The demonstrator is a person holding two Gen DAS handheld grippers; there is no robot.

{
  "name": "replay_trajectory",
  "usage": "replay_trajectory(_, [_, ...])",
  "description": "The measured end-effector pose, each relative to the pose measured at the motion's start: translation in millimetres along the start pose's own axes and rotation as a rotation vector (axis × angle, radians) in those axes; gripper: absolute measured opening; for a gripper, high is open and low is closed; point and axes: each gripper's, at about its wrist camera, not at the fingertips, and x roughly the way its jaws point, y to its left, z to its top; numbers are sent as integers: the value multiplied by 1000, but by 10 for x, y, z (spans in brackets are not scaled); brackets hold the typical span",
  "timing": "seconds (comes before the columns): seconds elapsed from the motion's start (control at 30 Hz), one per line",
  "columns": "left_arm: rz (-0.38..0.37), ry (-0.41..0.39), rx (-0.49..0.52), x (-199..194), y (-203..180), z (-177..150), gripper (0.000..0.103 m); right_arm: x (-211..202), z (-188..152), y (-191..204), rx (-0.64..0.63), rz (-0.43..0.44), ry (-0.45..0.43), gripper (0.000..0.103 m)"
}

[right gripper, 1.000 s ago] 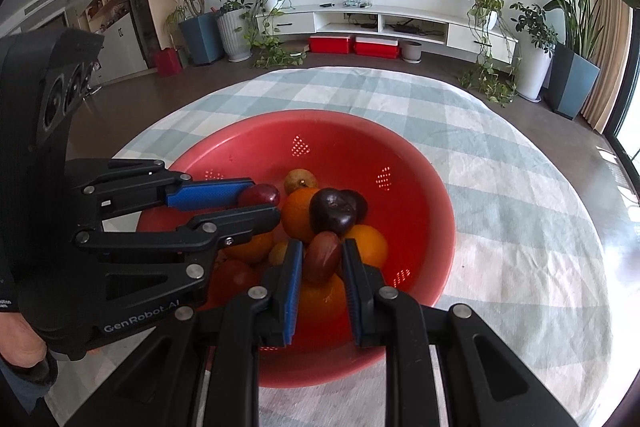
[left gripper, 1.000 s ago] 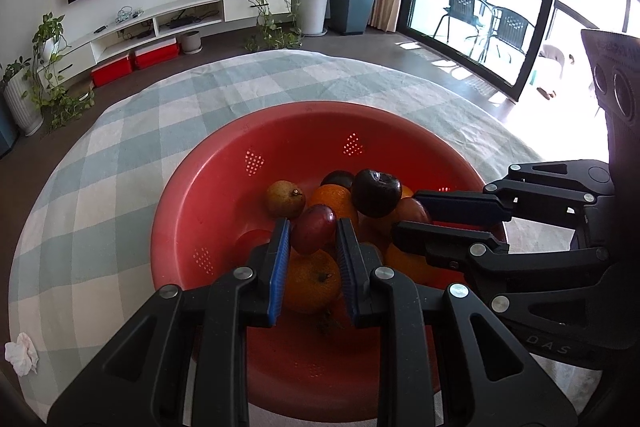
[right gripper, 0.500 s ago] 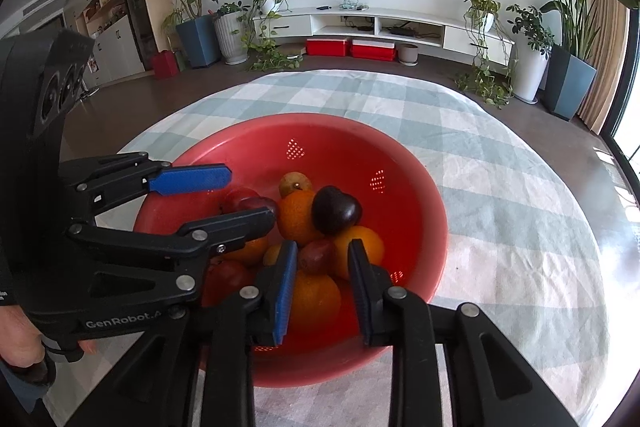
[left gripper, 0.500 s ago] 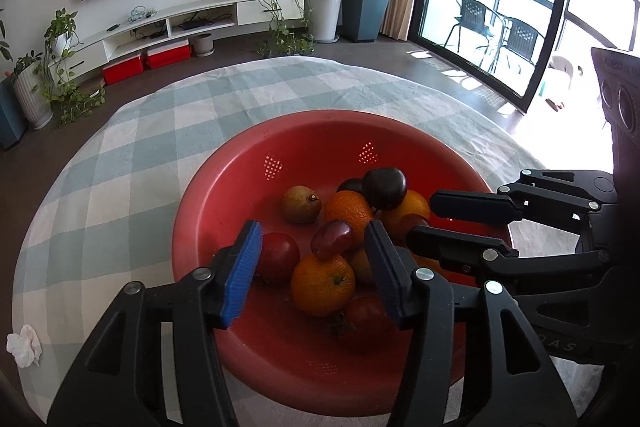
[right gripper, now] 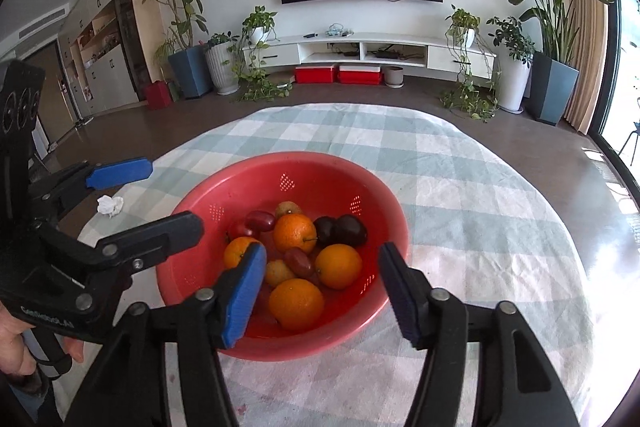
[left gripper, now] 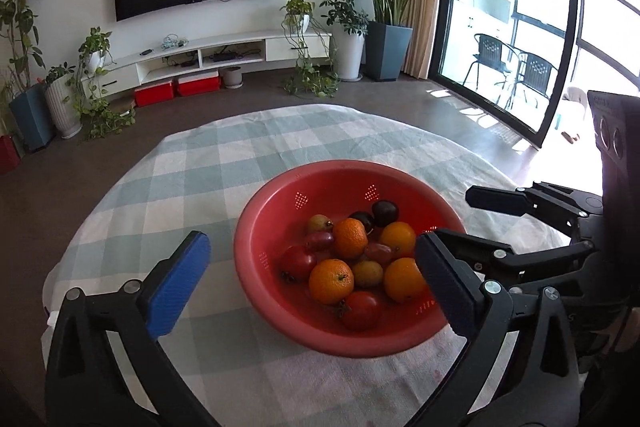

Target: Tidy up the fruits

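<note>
A red colander bowl point(left gripper: 332, 183) point(right gripper: 320, 171) stands on the checked tablecloth and holds several fruits. Among them are oranges point(left gripper: 331, 281) point(right gripper: 296, 303), dark plums point(left gripper: 385, 213) point(right gripper: 351, 230), a tomato point(left gripper: 360, 309) and small red oblong fruits point(left gripper: 320, 240) point(right gripper: 298, 262). My left gripper point(left gripper: 311, 240) point(right gripper: 175, 195) hovers above the bowl's near left side, its jaws opening wide and holding nothing. My right gripper point(right gripper: 323, 253) point(left gripper: 454, 213) hangs over the near right rim, jaws also opening, empty. All the fruit lies loose in the bowl beneath both.
The round table's checked cloth point(left gripper: 200, 167) spreads around the bowl. A crumpled white tissue point(right gripper: 110, 205) lies near its left edge. A person's hand point(right gripper: 16, 355) grips the left tool. Beyond are floor, potted plants, a TV unit and glass doors.
Both grippers were shut on small red fruits low in the bowl. They have opened, the fruits now lie among the others, and both grippers have risen and drawn back.
</note>
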Motion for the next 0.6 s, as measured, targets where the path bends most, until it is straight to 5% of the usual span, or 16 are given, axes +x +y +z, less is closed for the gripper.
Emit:
replay_trajectory(0.23, [88, -116, 11, -748, -164, -242, 103, -610, -192, 96, 18, -42, -182, 101])
replay_trajectory(0.37, [64, -123, -25, -1113, -248, -344, 103, -991, -337, 122, 53, -86, -270, 103])
replay_trajectory(0.53, [345, -133, 41, -1476, -577, -478, 103, -1361, -466, 131, 102, -119, -311, 103])
replay_trajectory(0.6, [394, -122, 65, -1597, -705, -549, 103, -1445, -480, 149, 108, -106, -294, 103])
